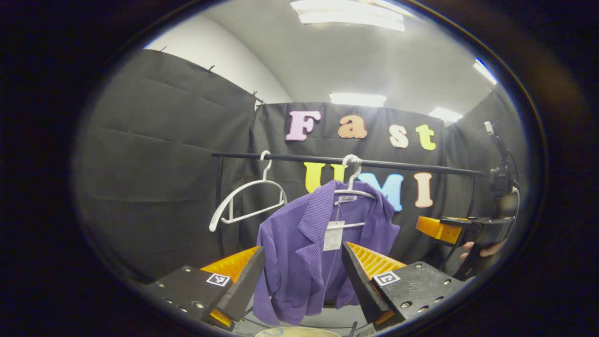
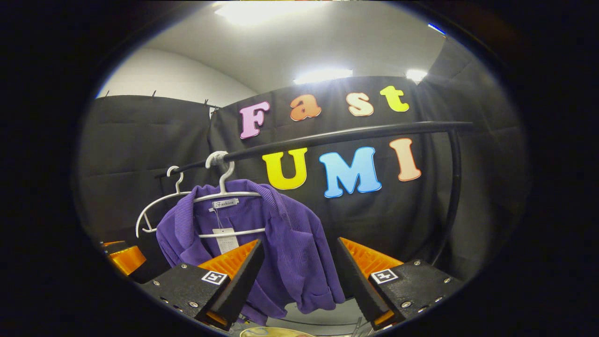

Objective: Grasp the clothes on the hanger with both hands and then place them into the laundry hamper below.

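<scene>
Right claw (image 2: pixel 299 281) at the near bottom, jaws spread wide with nothing between them. Beyond the gap, a purple shirt (image 2: pixel 281 252) draped on a white hanger (image 2: pixel 229 194), collar open, a paper tag (image 2: pixel 225 242) dangling at the chest. Hanger hooked over a black rail (image 2: pixel 337 135) running from left to far right, then bending down as a post. Further left on the same rail, a second white hanger (image 2: pixel 157 206), bare. At the far left edge, part of the other claw (image 2: pixel 124 257), state unclear. At the bottom edge, a pale rim (image 2: pixel 271 332).
</scene>
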Action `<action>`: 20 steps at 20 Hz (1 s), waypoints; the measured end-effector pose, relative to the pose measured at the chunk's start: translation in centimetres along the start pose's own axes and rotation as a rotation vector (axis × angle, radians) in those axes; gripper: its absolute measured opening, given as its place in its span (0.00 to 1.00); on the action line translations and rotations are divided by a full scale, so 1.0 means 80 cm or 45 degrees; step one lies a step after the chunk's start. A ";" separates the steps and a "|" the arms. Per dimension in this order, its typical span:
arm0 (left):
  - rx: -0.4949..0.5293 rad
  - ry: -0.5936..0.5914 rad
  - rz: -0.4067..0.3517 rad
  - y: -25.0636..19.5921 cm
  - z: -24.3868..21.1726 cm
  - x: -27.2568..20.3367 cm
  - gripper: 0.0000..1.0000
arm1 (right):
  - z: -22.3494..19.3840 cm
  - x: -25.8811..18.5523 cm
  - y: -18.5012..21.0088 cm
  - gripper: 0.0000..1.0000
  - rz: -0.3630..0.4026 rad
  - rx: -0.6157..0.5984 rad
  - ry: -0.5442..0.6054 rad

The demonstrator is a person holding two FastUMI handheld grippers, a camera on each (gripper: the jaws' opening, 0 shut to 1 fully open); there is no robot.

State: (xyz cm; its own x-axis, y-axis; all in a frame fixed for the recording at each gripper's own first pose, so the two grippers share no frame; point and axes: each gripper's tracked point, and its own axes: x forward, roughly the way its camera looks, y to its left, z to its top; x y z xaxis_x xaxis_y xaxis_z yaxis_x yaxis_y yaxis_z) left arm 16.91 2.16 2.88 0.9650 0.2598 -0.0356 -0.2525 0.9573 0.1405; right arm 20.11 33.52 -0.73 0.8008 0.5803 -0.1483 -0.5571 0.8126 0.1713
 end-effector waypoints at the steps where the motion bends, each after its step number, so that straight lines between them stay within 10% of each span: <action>1: 0.008 -0.004 0.047 -0.001 -0.003 0.017 0.98 | -0.006 0.020 -0.001 0.95 0.012 0.001 0.010; 17: -0.006 0.077 0.329 -0.014 -0.070 0.182 0.98 | -0.106 0.196 0.025 0.95 0.178 -0.040 0.163; 20: -0.022 0.083 0.350 -0.010 -0.077 0.189 0.65 | -0.100 0.204 0.023 0.91 0.200 -0.001 0.134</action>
State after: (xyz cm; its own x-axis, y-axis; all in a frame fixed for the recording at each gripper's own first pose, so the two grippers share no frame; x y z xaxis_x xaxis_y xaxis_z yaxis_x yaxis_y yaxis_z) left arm 31.24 6.06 -3.84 0.8539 0.5167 -0.0619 -0.5056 0.8519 0.1365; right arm 30.39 44.94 -10.66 0.6767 0.7023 -0.2212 -0.6734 0.7118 0.1999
